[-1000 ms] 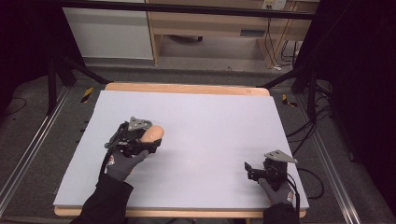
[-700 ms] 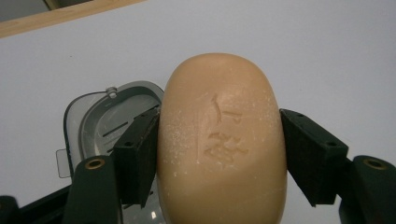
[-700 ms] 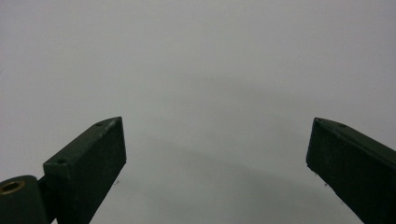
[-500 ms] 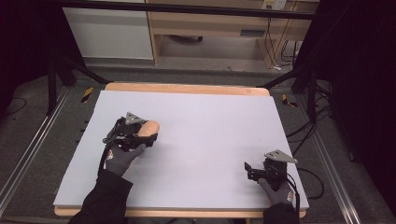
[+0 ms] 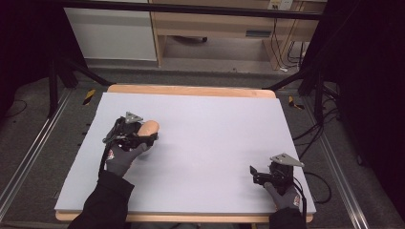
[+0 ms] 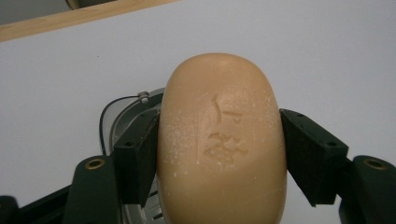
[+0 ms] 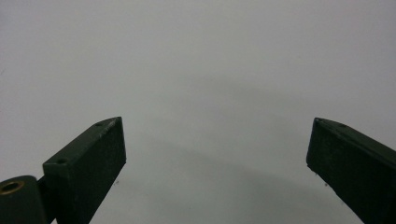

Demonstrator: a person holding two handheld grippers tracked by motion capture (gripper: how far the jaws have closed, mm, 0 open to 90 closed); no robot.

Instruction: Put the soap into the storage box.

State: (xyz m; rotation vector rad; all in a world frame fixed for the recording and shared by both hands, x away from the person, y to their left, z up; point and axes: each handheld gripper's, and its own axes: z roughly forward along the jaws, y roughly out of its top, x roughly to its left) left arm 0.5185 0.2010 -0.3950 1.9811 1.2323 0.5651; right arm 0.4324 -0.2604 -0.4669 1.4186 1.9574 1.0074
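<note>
An oval tan bar of soap (image 6: 222,140) with a stamped mark sits between the two black jaws of my left gripper (image 6: 220,133), which is shut on its sides. In the high view the soap (image 5: 150,127) and the left gripper (image 5: 144,137) are at the left middle of the white board (image 5: 215,133). Part of a shiny metal dish (image 6: 125,111) with a wire rim shows just under the soap. My right gripper (image 5: 254,172) rests near the front right corner, and its jaws stand wide apart over bare board (image 7: 217,128), with nothing between them.
The white board has a wooden rim (image 5: 191,90) along its far side. Metal rails (image 5: 28,157) run along both sides of the table, and cables (image 5: 315,179) trail off to the right. A cabinet and shelf (image 5: 215,28) stand beyond the far edge.
My left gripper has shifted a little to the left and away from me with the soap in it. The right gripper has stayed where it was.
</note>
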